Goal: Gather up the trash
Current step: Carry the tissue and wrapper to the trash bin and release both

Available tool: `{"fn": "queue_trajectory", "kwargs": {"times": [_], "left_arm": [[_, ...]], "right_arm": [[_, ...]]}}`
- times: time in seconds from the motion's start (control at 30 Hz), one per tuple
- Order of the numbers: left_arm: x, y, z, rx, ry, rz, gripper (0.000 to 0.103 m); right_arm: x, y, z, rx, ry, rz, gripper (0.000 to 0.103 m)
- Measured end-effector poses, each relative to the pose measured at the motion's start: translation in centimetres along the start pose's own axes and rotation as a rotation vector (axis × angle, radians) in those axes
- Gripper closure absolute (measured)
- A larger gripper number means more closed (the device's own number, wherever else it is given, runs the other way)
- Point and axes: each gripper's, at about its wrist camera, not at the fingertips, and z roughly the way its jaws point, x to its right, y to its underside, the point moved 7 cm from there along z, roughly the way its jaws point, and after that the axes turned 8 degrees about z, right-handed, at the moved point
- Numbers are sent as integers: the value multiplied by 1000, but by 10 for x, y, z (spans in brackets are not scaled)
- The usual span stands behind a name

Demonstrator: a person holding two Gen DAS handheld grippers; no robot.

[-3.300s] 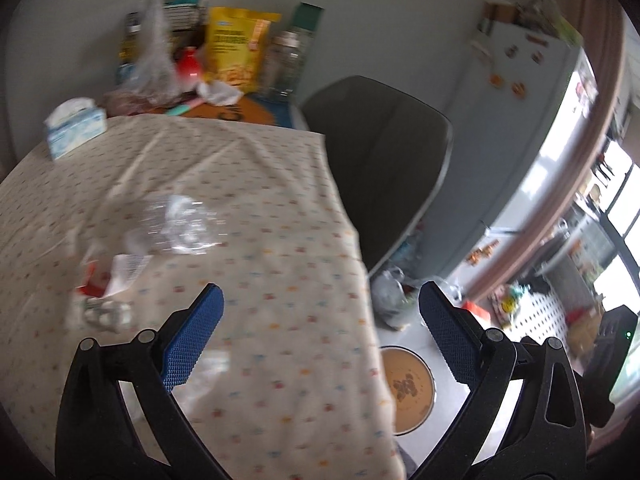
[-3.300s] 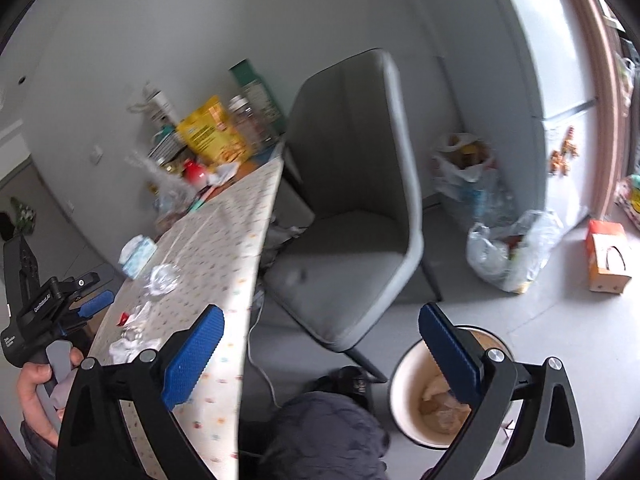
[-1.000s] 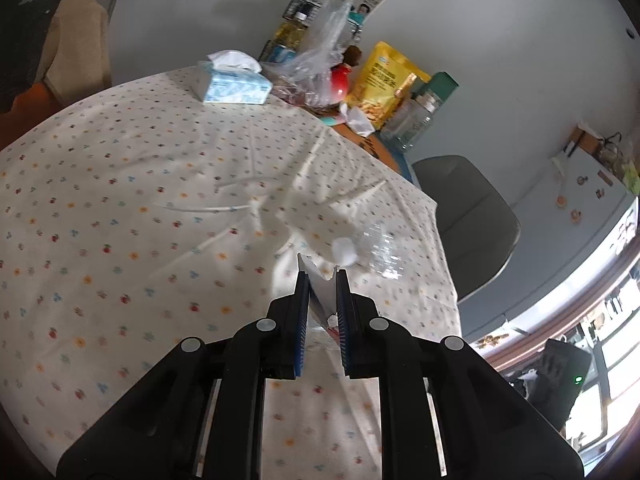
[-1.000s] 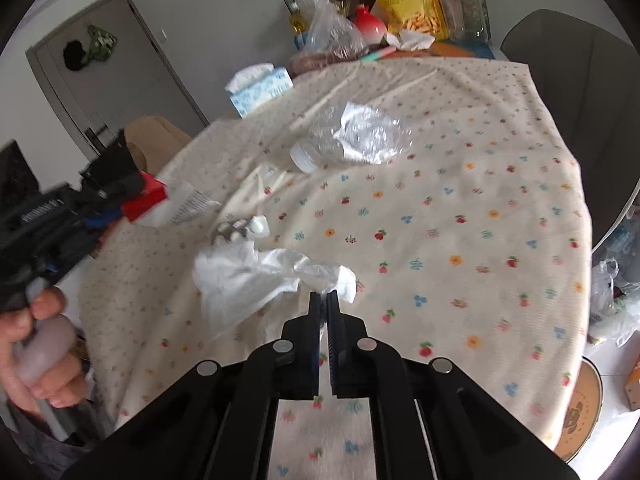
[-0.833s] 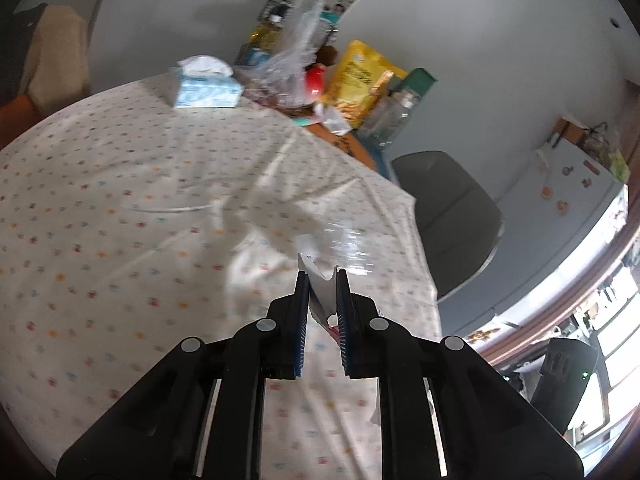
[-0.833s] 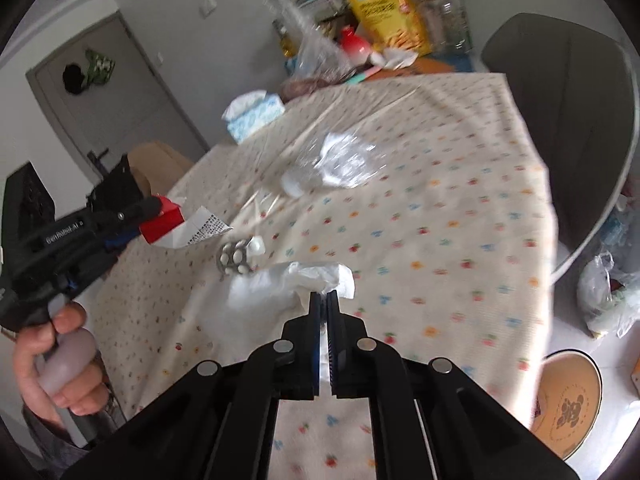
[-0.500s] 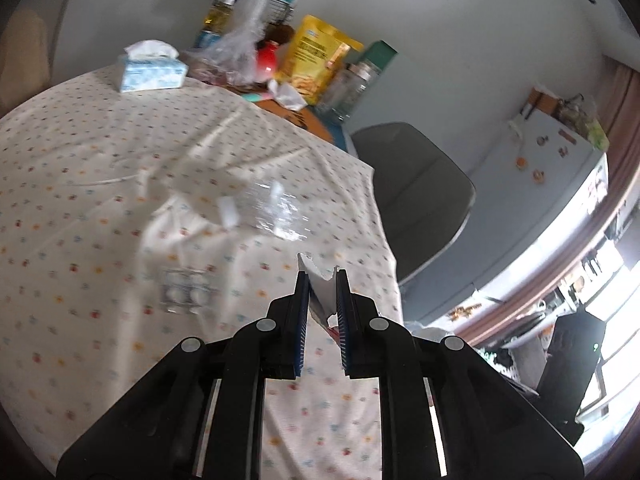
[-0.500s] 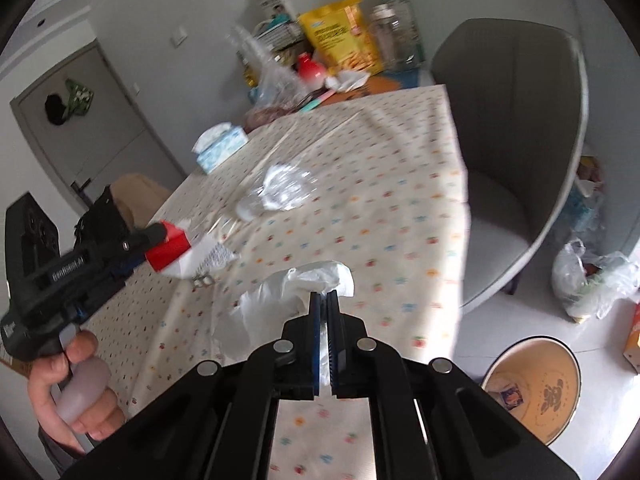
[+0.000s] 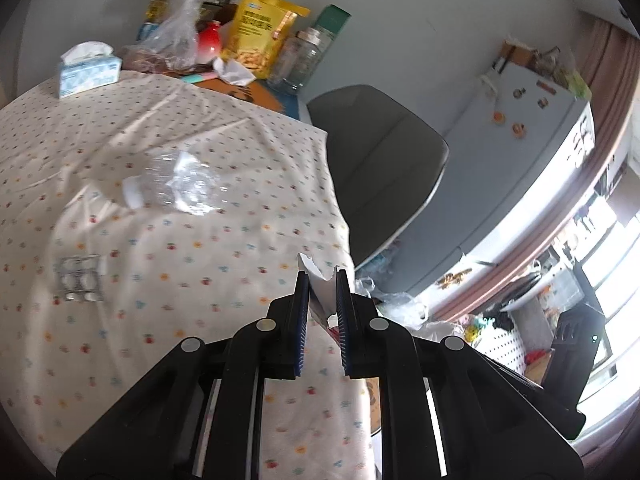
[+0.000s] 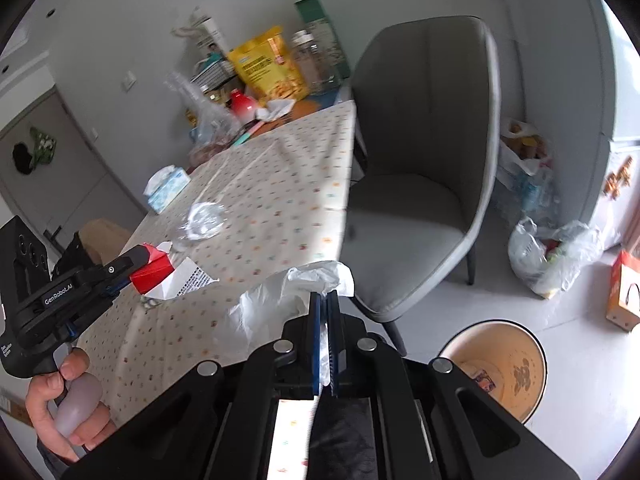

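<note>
My left gripper (image 9: 322,280) is shut on a torn red and white paper carton (image 9: 320,286), which also shows in the right wrist view (image 10: 160,270), held over the table's near right edge. My right gripper (image 10: 325,300) is shut on a crumpled white plastic bag (image 10: 280,300) held off the table edge. A crushed clear plastic bottle (image 9: 176,184) and an empty pill blister pack (image 9: 80,278) lie on the dotted tablecloth (image 9: 180,248). A round beige trash bin (image 10: 500,364) stands open on the floor at the lower right.
A grey chair (image 10: 420,168) stands at the table's right side. A tissue box (image 9: 88,72), a yellow snack bag (image 9: 260,32), jars and a red pot crowd the table's far end. Filled plastic bags (image 10: 552,256) and a fridge (image 9: 520,168) stand beyond the chair.
Both grippers shut on their trash and lifted it off the tablecloth. Both have swung right, toward the table edge and the bin.
</note>
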Motion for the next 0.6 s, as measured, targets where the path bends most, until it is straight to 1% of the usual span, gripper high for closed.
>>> {"fn": "queue_trajectory", "kwargs": {"times": [0.3,0.6], "left_arm": [[43,8,39,-56,13,55,89],[88,19,79,-123,26,128,89]], "right_arm": [[65,-1,-5,9,38,95,98],[132,1,-1,5,81,191,98]]}}
